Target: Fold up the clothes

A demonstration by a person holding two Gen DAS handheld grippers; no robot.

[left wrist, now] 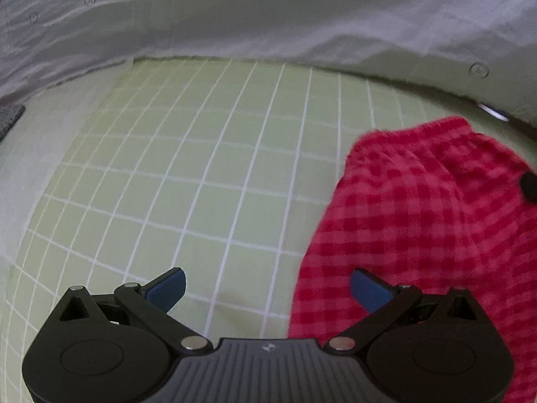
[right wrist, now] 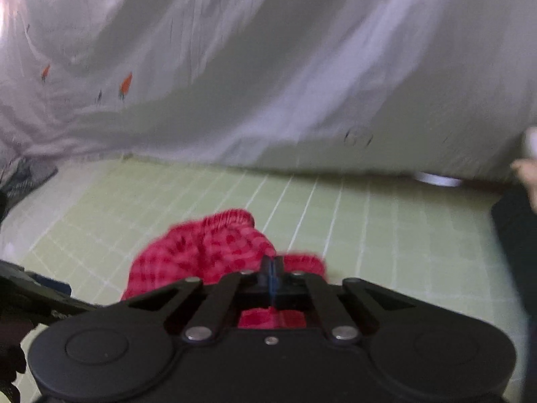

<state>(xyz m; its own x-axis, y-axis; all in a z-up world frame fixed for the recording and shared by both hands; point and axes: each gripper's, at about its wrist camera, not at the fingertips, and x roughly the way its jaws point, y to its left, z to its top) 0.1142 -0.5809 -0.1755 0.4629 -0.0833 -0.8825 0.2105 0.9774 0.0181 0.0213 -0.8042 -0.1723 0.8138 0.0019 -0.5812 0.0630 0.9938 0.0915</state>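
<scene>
The red-and-pink checked fabric garment lies bunched on the pale green sheet with a white grid pattern. In the right wrist view it sits at 6 o'clock, directly at the tool tips; in the left wrist view the garment fills the 4 o'clock area.

The right gripper has its blue pads pressed together, pinching an edge of the garment; red cloth also shows behind the pads, in the gap of the linkage.

The left gripper has its blue-padded fingers spread wide, nothing between them. Its right-hand finger overlaps the garment's edge; contact cannot be confirmed.

A white crinkled cloth with small orange prints rises behind the sheet from 9 to 3 o'clock. A grey textile corner lies at 9 o'clock.
</scene>
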